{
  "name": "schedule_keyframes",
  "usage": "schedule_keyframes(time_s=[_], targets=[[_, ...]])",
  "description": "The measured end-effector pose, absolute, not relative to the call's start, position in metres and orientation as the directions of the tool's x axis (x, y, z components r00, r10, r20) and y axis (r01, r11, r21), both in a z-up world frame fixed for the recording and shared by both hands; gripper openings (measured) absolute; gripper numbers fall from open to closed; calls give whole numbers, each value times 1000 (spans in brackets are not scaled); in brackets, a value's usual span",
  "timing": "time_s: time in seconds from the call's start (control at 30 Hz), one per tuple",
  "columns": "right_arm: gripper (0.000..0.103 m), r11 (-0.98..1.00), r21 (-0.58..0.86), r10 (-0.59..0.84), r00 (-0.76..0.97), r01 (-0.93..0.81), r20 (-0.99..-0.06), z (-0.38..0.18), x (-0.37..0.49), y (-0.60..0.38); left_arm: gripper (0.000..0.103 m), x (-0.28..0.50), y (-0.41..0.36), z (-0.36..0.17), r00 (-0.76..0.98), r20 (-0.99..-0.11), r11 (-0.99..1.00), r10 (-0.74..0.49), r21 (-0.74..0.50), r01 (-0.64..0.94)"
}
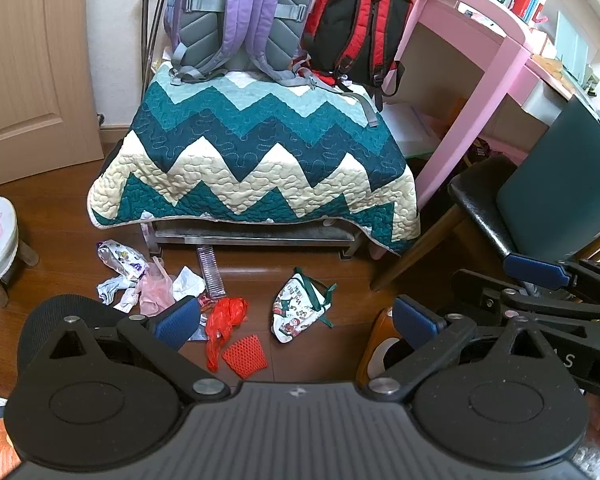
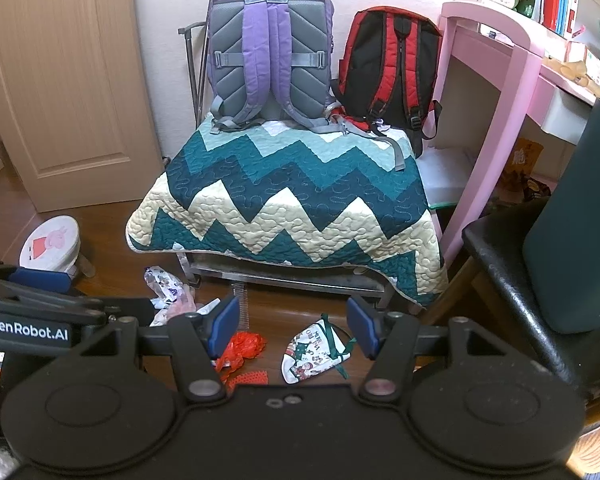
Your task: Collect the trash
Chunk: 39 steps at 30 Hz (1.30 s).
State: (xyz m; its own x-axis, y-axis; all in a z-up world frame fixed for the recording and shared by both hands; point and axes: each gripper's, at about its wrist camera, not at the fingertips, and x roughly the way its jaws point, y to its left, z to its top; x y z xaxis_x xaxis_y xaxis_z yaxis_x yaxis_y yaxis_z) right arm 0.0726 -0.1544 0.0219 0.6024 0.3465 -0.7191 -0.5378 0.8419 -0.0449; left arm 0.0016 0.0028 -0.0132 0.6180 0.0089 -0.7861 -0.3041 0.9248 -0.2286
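Dark wooden flooring (image 1: 332,280) fills the lower middle of both views, and the trash is scattered on it just in front of a low bench draped in a zigzag quilt (image 1: 256,160). Nearest the frame centre in the left wrist view, a crumpled red plastic bag (image 1: 224,320) is seen touching a piece of red mesh netting (image 1: 245,356), and just to the right a printed drawstring pouch (image 1: 300,308) lies apart from them. Further to the lower left, a cluster of white and pink wrappers (image 1: 148,284) and a clear ridged plastic strip (image 1: 211,276) is heaped near the bench leg. The left gripper (image 1: 296,320) is held above this litter with its jaws spread wide and nothing between them; the right gripper (image 2: 292,328) is likewise released and empty, framing the pouch (image 2: 316,354) and the red bag (image 2: 242,346). Both appear to be poised over the pile so that a first piece can be chosen; nothing has been collected yet, it seems. Two backpacks, purple-grey (image 1: 244,16) and red-black (image 1: 356,28), are propped on the quilt against the wall, presumably stored rather than discarded. What the orange-brown rounded object (image 1: 376,348) at the lower right is cannot be made out, and no bin is plainly seen. Part of the wrapper pile is hidden behind the left finger in both views.
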Motion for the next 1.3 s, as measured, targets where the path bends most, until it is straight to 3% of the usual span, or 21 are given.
schedule_keyframes(time_s=[1.3], targets=[[60, 840, -35, 354, 595, -541, -721, 20, 75, -154, 103, 3, 9, -17, 613, -790, 925, 10, -226, -306]])
